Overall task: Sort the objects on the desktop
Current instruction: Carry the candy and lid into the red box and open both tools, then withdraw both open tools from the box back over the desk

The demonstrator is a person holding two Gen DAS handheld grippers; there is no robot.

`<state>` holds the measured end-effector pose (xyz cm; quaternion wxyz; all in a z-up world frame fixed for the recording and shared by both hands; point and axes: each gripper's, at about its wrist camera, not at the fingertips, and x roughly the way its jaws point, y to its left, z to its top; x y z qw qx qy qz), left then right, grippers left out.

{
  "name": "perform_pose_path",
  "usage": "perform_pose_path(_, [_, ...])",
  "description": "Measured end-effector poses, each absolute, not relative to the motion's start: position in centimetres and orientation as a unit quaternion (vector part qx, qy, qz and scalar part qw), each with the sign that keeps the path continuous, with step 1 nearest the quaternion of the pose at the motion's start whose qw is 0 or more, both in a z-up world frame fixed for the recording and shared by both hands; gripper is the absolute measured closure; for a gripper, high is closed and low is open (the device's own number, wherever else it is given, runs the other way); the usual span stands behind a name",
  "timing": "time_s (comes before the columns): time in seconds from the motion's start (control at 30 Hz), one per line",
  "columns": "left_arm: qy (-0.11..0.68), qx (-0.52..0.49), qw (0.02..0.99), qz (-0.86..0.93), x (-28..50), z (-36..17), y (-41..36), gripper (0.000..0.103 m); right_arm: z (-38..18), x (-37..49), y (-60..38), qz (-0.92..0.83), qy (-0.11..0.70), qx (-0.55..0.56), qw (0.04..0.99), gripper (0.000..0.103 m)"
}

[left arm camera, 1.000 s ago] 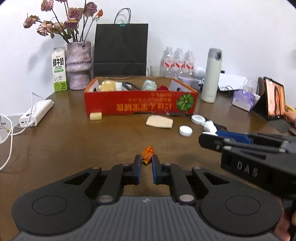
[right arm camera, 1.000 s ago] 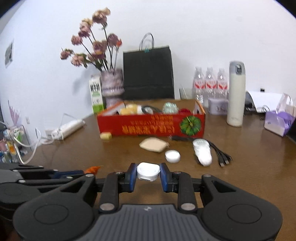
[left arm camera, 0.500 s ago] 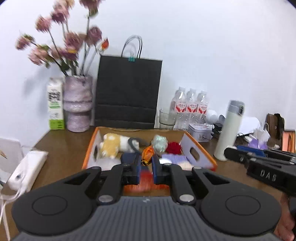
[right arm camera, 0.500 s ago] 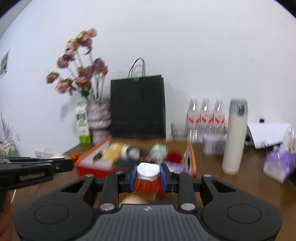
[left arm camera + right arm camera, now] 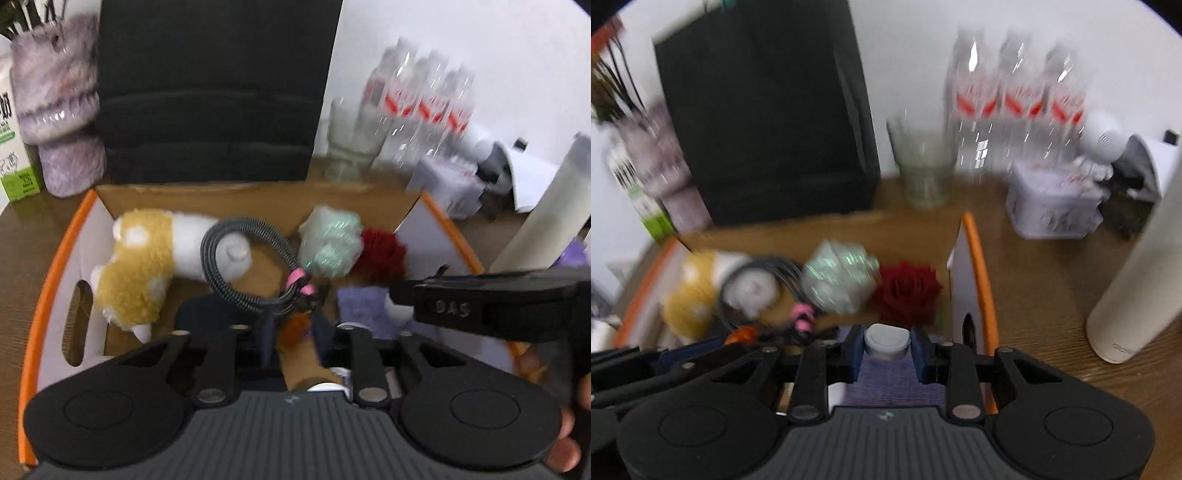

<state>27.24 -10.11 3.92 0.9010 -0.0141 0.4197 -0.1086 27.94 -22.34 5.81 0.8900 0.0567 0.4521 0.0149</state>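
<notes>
Both grippers hang over the open cardboard box with orange rims (image 5: 44, 280). My left gripper (image 5: 293, 328) has its jaws apart, and the orange candy (image 5: 295, 326) is blurred in the gap between them, over the box floor. My right gripper (image 5: 886, 343) is shut on a small white round cap (image 5: 886, 340), above a purple cloth (image 5: 897, 380) at the box's right end. The right gripper also shows in the left wrist view (image 5: 480, 306). The candy also shows in the right wrist view (image 5: 742, 334).
Inside the box lie a yellow-white plush toy (image 5: 140, 266), a coiled grey cable (image 5: 243, 266), a pale green wrapped ball (image 5: 328, 247) and a red flower (image 5: 384, 254). Behind stand a black paper bag (image 5: 207, 92), a glass (image 5: 923, 166), water bottles (image 5: 1015, 92), a vase (image 5: 59, 122) and a white flask (image 5: 1137, 280).
Both grippers have moved forward from the table front to over the box. The left jaws have opened around the orange candy. The right gripper still holds the white cap.
</notes>
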Motion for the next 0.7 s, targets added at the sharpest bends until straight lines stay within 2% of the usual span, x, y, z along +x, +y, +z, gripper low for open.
perform_pose_path(0.03, [0.420,-0.008,0.901,-0.108,27.1,3.9,-10.1,0.062,5.8,27.9,-22.3,0.015,0.452,0.054,0.890,0.070])
perform_pose_path(0.07, [0.415,-0.005,0.903,-0.107,26.9,4.0,-10.0,0.054,6.0,27.6,-22.4,0.016,0.444,0.054,0.894,0.067])
perform_pose_path(0.1, [0.411,-0.004,0.905,-0.108,26.7,4.3,-9.8,0.045,6.3,27.3,-22.3,0.019,0.437,0.053,0.897,0.057])
perform_pose_path(0.13, [0.406,-0.003,0.908,-0.108,26.4,4.8,-9.6,0.041,6.7,27.1,-22.2,0.020,0.432,0.050,0.900,0.046])
perform_pose_path(0.17, [0.399,-0.003,0.911,-0.105,26.1,5.4,-9.3,0.036,7.1,26.7,-22.2,0.017,0.426,0.045,0.903,0.043])
perform_pose_path(0.33, [0.356,-0.002,0.932,-0.068,20.9,8.3,-7.3,0.013,8.8,21.9,-22.0,0.002,0.385,0.019,0.923,0.041])
perform_pose_path(0.37, [0.341,-0.011,0.937,-0.073,19.2,8.4,-6.9,0.001,8.9,20.0,-21.8,0.000,0.371,0.019,0.928,0.040])
perform_pose_path(0.47, [0.329,-0.016,0.940,-0.090,13.6,7.3,-5.7,0.000,8.6,14.1,-21.4,0.017,0.338,0.021,0.941,0.031])
perform_pose_path(0.7, [0.308,-0.007,0.949,-0.062,1.3,3.1,-3.6,0.000,5.3,1.3,-19.0,0.086,0.338,0.022,0.937,0.031])
